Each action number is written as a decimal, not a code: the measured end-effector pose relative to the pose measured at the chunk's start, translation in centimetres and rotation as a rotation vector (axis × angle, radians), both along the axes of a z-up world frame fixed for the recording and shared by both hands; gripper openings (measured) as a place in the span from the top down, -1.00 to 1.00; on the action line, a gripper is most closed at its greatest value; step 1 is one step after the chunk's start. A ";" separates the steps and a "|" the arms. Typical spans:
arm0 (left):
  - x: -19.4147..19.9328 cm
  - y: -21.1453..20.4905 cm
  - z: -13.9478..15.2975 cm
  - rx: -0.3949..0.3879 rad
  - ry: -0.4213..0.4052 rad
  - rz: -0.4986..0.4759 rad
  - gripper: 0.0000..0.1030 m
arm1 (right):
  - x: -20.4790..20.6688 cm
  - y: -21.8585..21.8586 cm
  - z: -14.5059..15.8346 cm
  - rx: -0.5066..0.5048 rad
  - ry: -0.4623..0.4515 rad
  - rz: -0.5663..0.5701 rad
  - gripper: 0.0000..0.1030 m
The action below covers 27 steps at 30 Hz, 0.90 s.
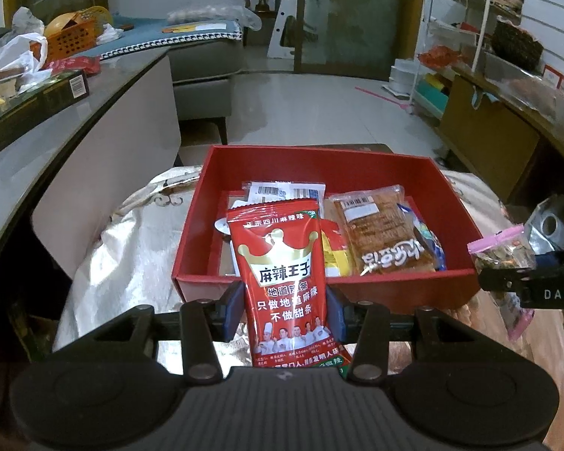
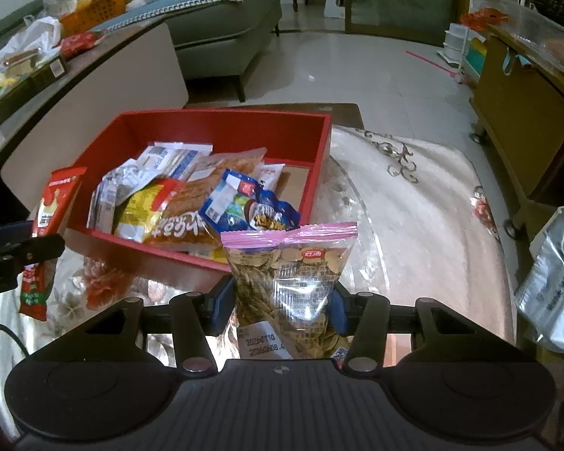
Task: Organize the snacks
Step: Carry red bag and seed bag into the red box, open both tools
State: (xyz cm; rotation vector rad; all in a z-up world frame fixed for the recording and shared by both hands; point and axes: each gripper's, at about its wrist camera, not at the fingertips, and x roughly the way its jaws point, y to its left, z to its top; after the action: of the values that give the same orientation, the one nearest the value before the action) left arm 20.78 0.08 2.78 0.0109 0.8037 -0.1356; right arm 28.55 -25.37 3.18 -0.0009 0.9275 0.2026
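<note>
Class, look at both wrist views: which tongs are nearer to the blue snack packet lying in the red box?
Right. The right tongs, gripping a pink-topped seed bag, sit just before the blue snack packet. The left tongs, gripping a red spicy-strip pouch, are by the red box's opposite end.

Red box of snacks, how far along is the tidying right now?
Partly done. The red box already holds several packets, including a bread pack and a blue packet. In hand: the left gripper clamps a red spicy-strip pouch; the right gripper clamps a pink-topped seed bag. Both remain outside the box. A silver pouch lies outside it too.
</note>
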 end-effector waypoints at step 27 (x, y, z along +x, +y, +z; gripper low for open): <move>5.9 -0.3 -0.9 0.012 0.006 -0.001 0.22 | 6.1 2.5 -0.9 0.071 -0.011 -0.013 -0.13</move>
State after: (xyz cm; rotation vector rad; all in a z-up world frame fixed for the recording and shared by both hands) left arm 26.72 -0.17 1.85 0.0225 0.8105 -0.1317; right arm 34.60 -22.86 2.33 0.0694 0.9084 0.2231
